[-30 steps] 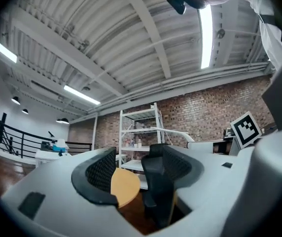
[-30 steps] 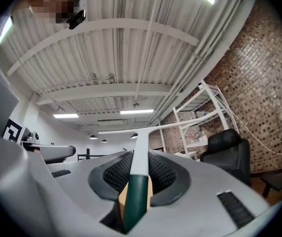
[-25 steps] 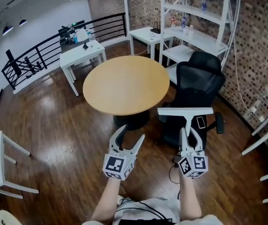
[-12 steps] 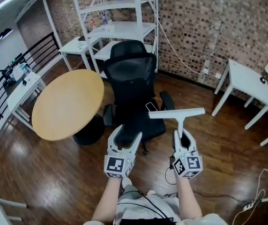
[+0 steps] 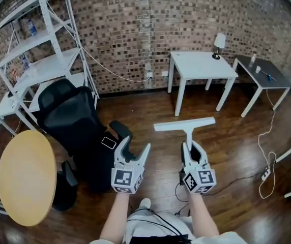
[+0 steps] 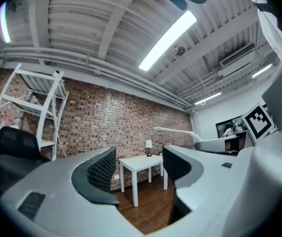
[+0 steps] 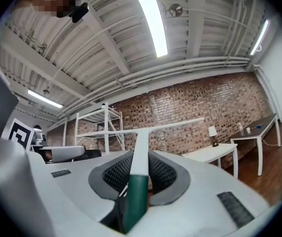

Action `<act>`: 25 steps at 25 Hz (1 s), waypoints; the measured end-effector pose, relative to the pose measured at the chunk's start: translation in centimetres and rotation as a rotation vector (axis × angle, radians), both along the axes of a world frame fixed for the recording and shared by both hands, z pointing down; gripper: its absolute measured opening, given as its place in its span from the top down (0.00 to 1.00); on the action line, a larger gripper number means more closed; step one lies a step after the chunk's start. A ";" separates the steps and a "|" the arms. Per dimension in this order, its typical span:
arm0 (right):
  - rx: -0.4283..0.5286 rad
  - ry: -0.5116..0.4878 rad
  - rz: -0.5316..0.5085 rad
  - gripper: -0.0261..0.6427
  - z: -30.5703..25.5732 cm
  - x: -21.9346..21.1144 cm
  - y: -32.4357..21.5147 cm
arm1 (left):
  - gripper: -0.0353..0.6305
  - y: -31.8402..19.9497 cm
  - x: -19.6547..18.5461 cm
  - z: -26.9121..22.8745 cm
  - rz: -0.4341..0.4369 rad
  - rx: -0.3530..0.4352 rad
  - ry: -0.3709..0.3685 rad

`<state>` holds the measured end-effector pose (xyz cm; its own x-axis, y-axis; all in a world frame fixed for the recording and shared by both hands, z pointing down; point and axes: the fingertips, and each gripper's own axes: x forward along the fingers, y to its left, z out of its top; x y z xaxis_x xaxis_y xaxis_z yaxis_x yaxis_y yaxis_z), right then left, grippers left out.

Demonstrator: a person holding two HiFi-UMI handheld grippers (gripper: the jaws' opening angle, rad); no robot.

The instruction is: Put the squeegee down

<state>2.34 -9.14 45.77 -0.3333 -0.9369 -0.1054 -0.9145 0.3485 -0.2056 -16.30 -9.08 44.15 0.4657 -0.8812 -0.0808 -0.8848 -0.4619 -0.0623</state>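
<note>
The squeegee (image 5: pixel 184 124) has a long white blade on top of a white stem that turns green lower down. My right gripper (image 5: pixel 192 147) is shut on that stem and holds it upright over the wooden floor, blade crosswise above the jaws. In the right gripper view the squeegee (image 7: pixel 138 157) stands pinched between the ribbed pads of my right gripper (image 7: pixel 140 171). My left gripper (image 5: pixel 134 147) is held level beside it to the left, jaws apart and empty. In the left gripper view only the far white table shows through the gap of my left gripper (image 6: pixel 138 167).
A white table (image 5: pixel 201 65) with a small lamp (image 5: pixel 219 39) stands ahead at the brick wall, a dark table (image 5: pixel 260 70) to its right. A black office chair (image 5: pixel 69 116), white shelving (image 5: pixel 38 44) and a round wooden table (image 5: pixel 23 177) are at the left. Cables (image 5: pixel 267 161) run across the floor.
The whole view has swung to the right: the round table and chair slid left, the white table came into view ahead. Both grippers moved along, the squeegee still upright in the right one.
</note>
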 end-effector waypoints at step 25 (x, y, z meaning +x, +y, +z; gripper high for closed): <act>-0.005 -0.037 0.380 0.80 2.1 20.0 -16.9 | 0.51 -24.1 20.1 3.6 0.341 -0.042 0.015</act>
